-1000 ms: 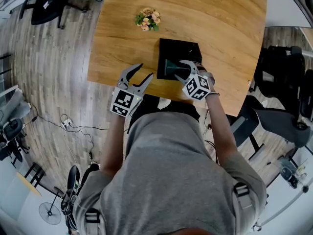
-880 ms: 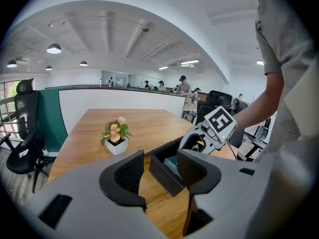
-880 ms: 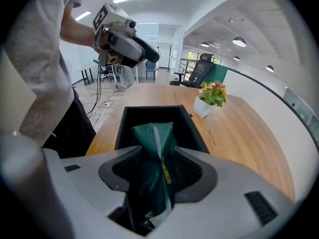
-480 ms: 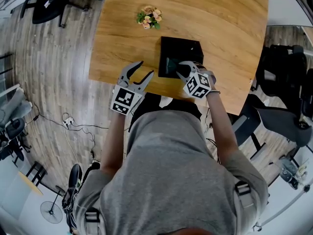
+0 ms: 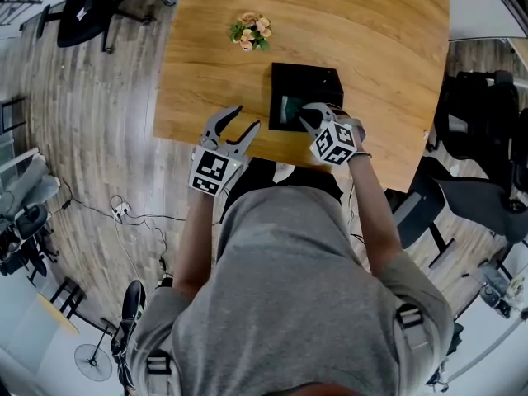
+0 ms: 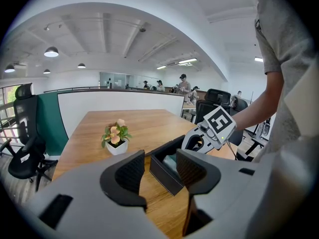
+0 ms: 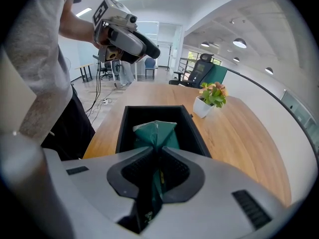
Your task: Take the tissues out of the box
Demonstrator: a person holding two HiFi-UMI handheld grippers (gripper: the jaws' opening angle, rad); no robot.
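Tissues [image 7: 155, 128] are pinched now, the right gripper [image 7: 155, 157] having just been closing its jaws on them inside the box [image 7: 127, 128], left gripper [image 6: 162, 166] spread and empty, so lifting's next I guess.

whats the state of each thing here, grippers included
Black open-top box: upright, tissue packet inside.
Green tissue packet: in the box, top pinched.
Right gripper: jaws have just been closing, now pressing the packet.
Left gripper: open, empty, beside the box.
Small potted flowers in white pot: upright, untouched.

Right tool [image 5: 306, 118], jaws just closing on teal tissue [image 5: 289, 107], reaches into black box [image 5: 307, 77].
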